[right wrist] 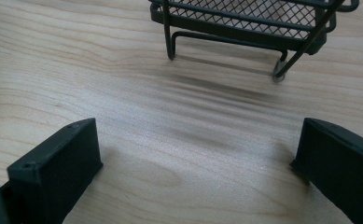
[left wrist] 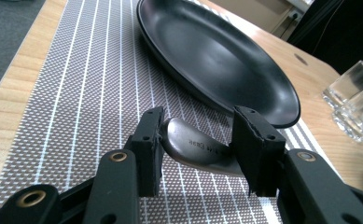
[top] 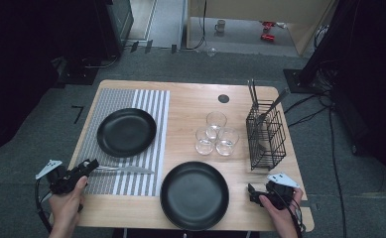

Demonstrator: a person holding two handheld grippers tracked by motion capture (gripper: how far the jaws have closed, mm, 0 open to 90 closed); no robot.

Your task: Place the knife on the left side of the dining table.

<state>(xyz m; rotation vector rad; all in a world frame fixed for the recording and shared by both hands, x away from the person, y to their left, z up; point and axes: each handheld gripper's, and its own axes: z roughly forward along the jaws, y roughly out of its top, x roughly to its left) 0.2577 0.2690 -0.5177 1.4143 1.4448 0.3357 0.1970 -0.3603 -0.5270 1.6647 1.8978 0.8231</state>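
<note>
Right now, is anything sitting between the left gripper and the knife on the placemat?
No. The knife's handle already lies between the left gripper's jaws on the striped placemat; a gap shows beside the right pad, so they look loosened.

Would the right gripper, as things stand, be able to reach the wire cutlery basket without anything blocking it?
Probably yes. The right gripper rests open on bare table, and the wire cutlery basket stands just ahead of its jaws with nothing between them.
</note>
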